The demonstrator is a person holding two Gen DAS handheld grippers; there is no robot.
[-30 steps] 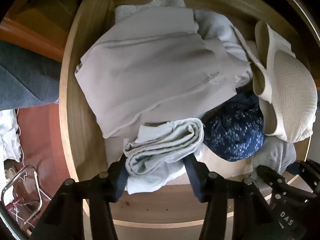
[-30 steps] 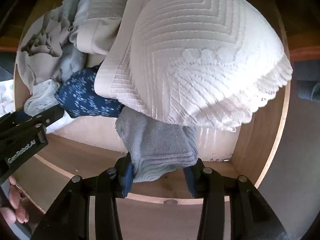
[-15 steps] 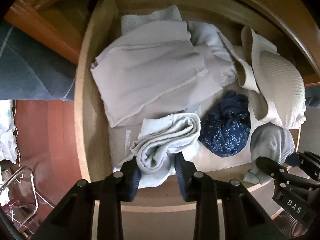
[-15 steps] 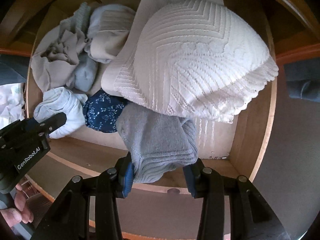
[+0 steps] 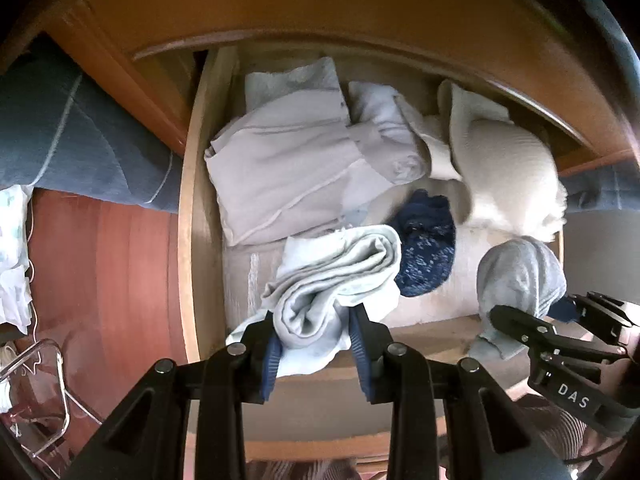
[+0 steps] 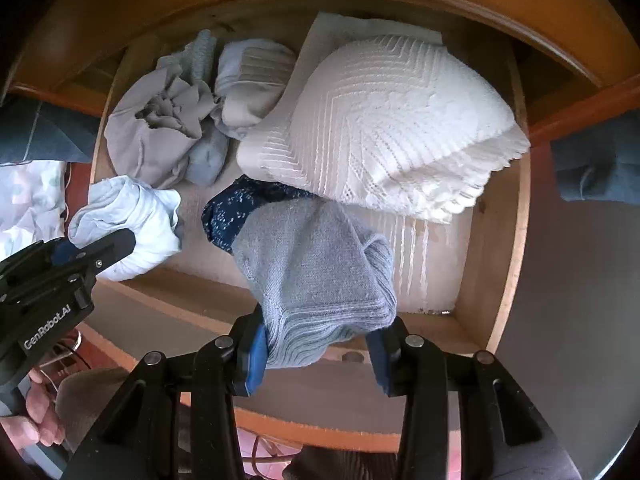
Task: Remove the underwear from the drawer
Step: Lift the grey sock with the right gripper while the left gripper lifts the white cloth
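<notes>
Left hand-held gripper (image 5: 314, 354) pinches a pale blue rolled garment (image 5: 336, 280); I see its jaws narrowed, cloth pressed between the pads, having just closed in on it. The roll's long axis runs from the jaws up and away toward the dark blue floral piece (image 5: 424, 248), just beside it. Right hand-held gripper (image 6: 320, 354) grips a grey knit piece (image 6: 316, 272), partly closed on it, its folded end pointing down into the jaws. Both bundles hang above the drawer (image 5: 188, 216) front edge. Compared with a second ago, the drawer looks smaller and both garments are lifted clear of its floor.
</notes>
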